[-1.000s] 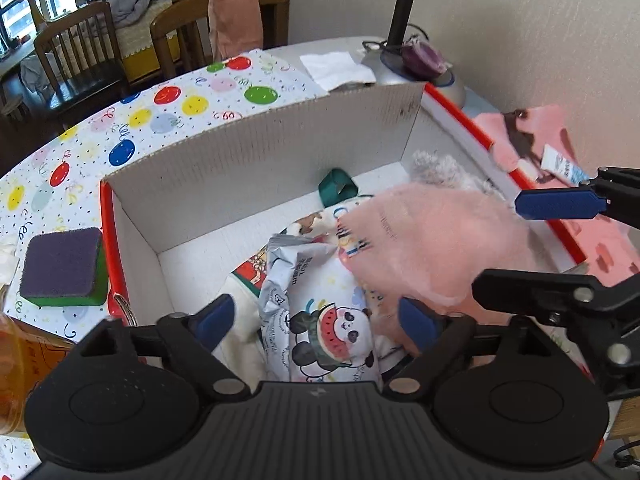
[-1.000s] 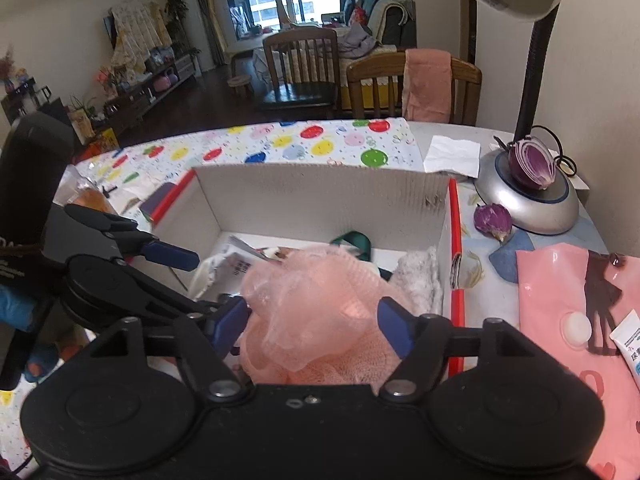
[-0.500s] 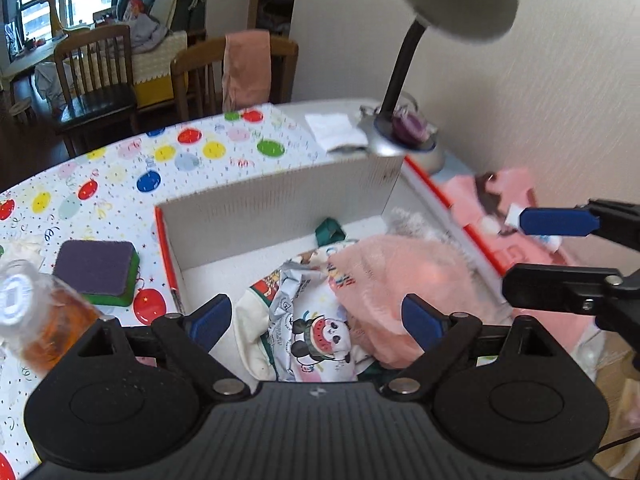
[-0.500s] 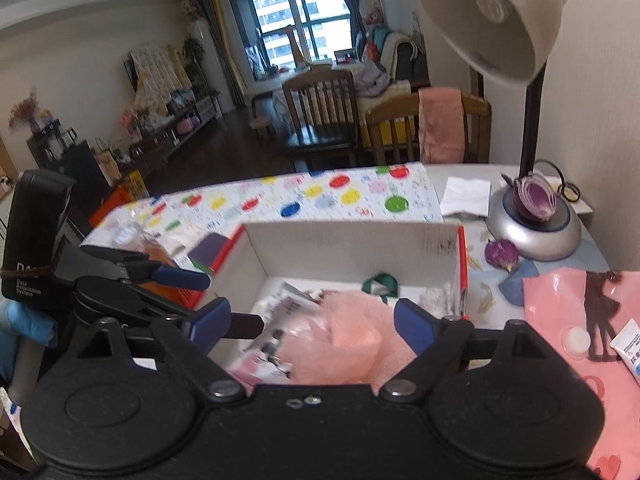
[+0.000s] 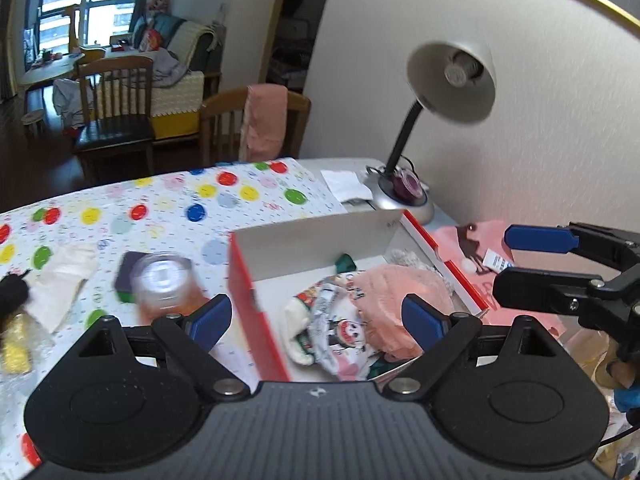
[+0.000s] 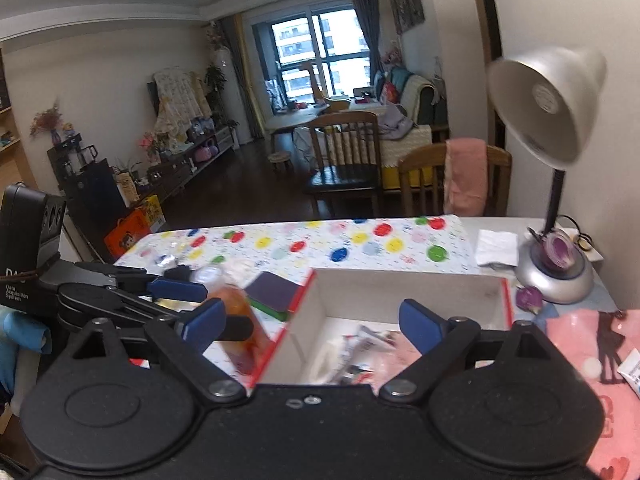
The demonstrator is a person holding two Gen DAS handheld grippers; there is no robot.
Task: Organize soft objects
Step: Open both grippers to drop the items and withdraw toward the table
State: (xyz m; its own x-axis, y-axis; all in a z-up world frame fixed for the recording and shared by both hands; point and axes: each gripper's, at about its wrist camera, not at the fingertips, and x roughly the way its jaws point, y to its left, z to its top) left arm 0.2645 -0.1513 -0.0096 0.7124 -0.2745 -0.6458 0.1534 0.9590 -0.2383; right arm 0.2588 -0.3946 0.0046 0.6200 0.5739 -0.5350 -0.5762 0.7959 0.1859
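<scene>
My left claw (image 5: 316, 322) wide open and empty above the red-edged cardboard box (image 5: 256, 300), my right claw (image 6: 308, 326) opening, nothing between its jaws, pink mesh bath pouf (image 5: 400, 300) in the box at 1 o'clock beside panda-print pouch (image 5: 340, 328), polka-dot worktop (image 5: 168, 204) beneath.

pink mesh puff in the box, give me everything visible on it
The pink puff is a crumpled ball of gauzy netting, soft and loose. It lies free inside the white cardboard box with red edges, toward its right side, against the panda-print pouch on its left, with a grey fluffy thing just behind. No tongs touch it. In the right wrist view only a blurred pink patch shows.
</scene>
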